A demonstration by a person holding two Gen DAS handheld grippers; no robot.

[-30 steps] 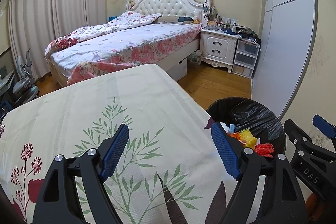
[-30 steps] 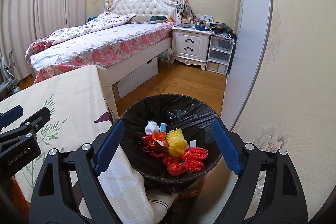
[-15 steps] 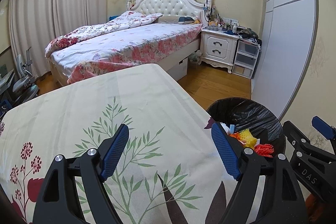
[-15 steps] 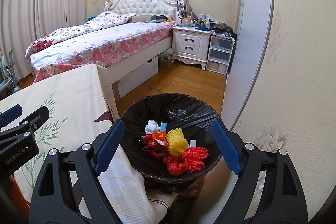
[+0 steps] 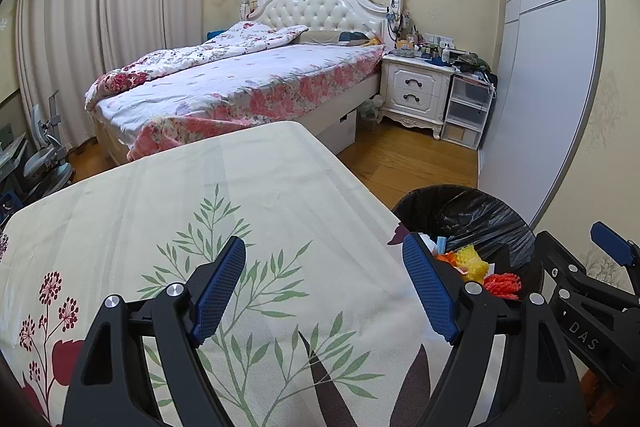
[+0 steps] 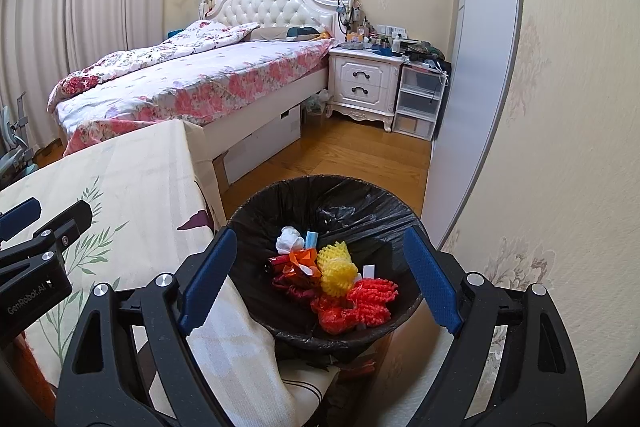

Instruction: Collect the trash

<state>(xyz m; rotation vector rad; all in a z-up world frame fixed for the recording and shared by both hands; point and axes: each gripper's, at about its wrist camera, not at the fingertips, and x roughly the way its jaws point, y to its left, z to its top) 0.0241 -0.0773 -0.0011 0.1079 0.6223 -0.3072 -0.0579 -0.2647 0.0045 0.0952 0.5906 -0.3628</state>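
The left tool [image 5: 324, 291] is wide open with nothing in it. It hangs over the bench [image 5: 280, 195], low in the left view. The bench has a cream cloth with green leaves and dark red flowers on it. No trash shows on the cloth.

The right tool [image 6: 320, 279] is wide open too, and it holds nothing. It hangs over the bin [image 6: 328, 195], low and in the middle of the right view. The bin has a black bag in it. It stands just beside the right edge of the bench, close to the wall.

The trash is inside the bin. There is a yellow net [image 6: 338, 267] in the middle. A red net [image 6: 368, 301] lies just below it and to the right. An orange wrapper [image 6: 300, 261] is left of the yellow net. A white wad [image 6: 289, 239] sits at the top of the pile, with a small blue bit [image 6: 311, 238] beside it.

In the left view the bin [image 5: 480, 211] is at the lower right, and part of the right tool [image 5: 580, 291] shows at the right edge. In the right view part of the left tool [image 6: 36, 239] shows at the left edge.

A bed [image 5: 240, 83] with a flowery cover is in the upper middle, far behind the bench.
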